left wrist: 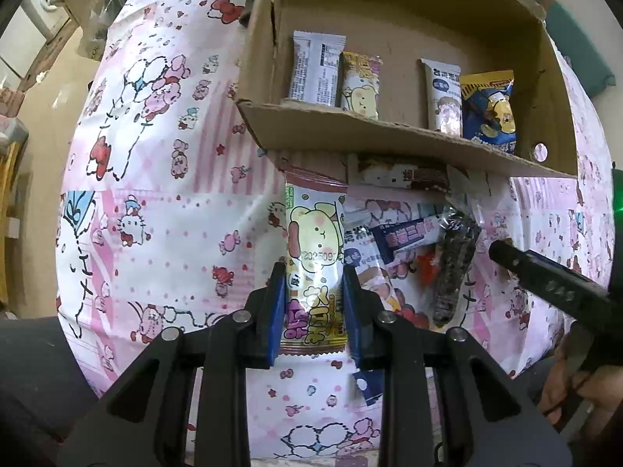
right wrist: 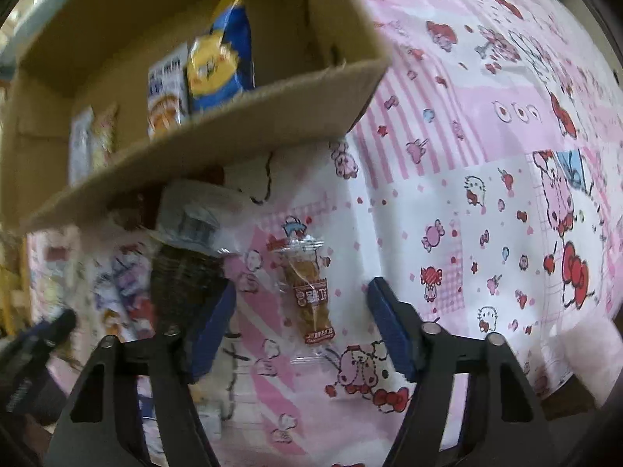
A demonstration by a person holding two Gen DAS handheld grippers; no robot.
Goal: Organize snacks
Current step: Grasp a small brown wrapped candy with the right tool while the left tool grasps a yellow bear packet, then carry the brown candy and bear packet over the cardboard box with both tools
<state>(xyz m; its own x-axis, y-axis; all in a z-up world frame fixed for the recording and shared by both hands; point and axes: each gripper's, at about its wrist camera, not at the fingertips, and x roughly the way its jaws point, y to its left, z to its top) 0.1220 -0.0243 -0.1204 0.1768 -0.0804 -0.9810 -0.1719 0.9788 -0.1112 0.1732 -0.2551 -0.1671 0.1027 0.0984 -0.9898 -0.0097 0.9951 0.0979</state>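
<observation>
**Left jaws clamped on the bear-print bar, right jaws apart**

Your left gripper point(left wrist: 313, 303) has its blue pads pressed on a yellow bear-print snack bar point(left wrist: 314, 257), stamped "202509", just in front of the cardboard box point(left wrist: 350, 124). Your right gripper point(right wrist: 301, 325) stands with jaws apart around, not touching, a clear brown snack packet point(right wrist: 309, 299) with unreadable red lettering, also just in front of the box. Inside the box, four packets stand upright.

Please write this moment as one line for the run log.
left gripper: shut on yellow cartoon snack bar | right gripper: open over clear-wrapped brown snack | cardboard box: four snacks inside
</observation>
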